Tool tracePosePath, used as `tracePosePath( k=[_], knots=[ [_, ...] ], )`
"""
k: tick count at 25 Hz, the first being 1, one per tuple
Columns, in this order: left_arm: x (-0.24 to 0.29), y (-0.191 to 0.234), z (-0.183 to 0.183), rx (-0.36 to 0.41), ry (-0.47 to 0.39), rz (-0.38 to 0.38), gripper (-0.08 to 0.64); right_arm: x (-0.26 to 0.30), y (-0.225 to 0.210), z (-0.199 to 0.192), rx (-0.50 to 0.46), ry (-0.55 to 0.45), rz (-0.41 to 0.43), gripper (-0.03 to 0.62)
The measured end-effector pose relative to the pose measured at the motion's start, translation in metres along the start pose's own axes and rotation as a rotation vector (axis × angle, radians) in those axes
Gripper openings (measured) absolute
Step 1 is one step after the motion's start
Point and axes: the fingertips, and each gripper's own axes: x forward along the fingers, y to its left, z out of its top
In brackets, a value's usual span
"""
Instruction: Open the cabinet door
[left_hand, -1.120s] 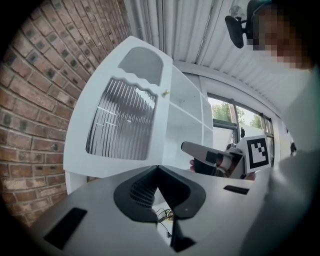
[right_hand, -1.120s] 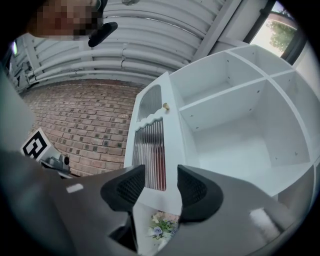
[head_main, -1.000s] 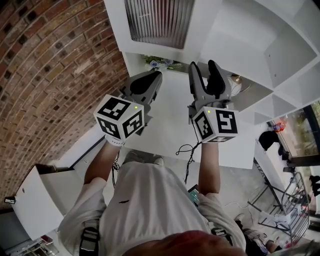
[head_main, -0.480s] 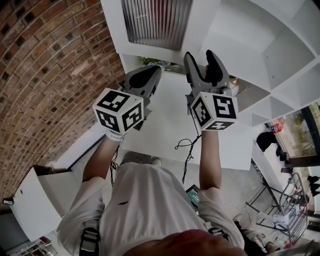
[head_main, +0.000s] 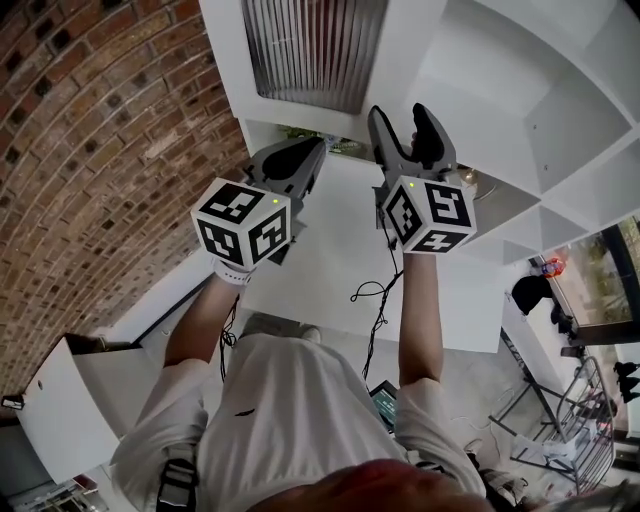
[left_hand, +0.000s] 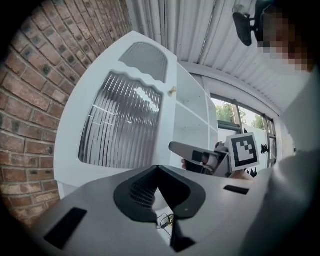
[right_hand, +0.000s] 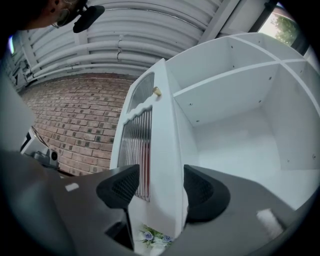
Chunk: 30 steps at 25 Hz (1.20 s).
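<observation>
Cabinet door (head_main: 310, 50) open at 12 o'clock, task near done | right tongs (right_hand: 160, 176) just widened, released astride door edge | left tongs (left_hand: 157, 170) clenched, empty

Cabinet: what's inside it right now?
Bare white shelves, with nothing on the ones in view. The open door covers the left side, so whatever stands there can't be seen.

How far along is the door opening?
Done: door stands swung out, shelves exposed. In hand: right gripper has just been opening its fingers; the door's edge sits between them, unpressed. The left gripper is shut, empty. Left: probably only backing the right gripper off.
</observation>
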Motion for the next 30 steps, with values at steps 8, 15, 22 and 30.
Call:
tracePosePath(
  k=[8, 15, 22, 30],
  knots=[
    [0.002, 0.005, -0.007, -0.008, 0.011, 0.008, 0.009, 0.017, -0.006, -0.005, -0.009, 0.027, 0.013, 0.273],
    [0.003, 0.010, -0.004, -0.010, 0.010, 0.013, 0.009, 0.028, -0.006, -0.013, -0.020, 0.065, 0.032, 0.276],
    [0.002, 0.012, -0.007, -0.022, 0.013, 0.011, 0.009, 0.027, -0.004, -0.013, -0.025, 0.074, 0.038, 0.274],
    [-0.001, 0.009, -0.008, -0.027, 0.007, 0.003, 0.009, 0.021, -0.001, -0.012, -0.025, 0.075, 0.029, 0.262]
  ],
)
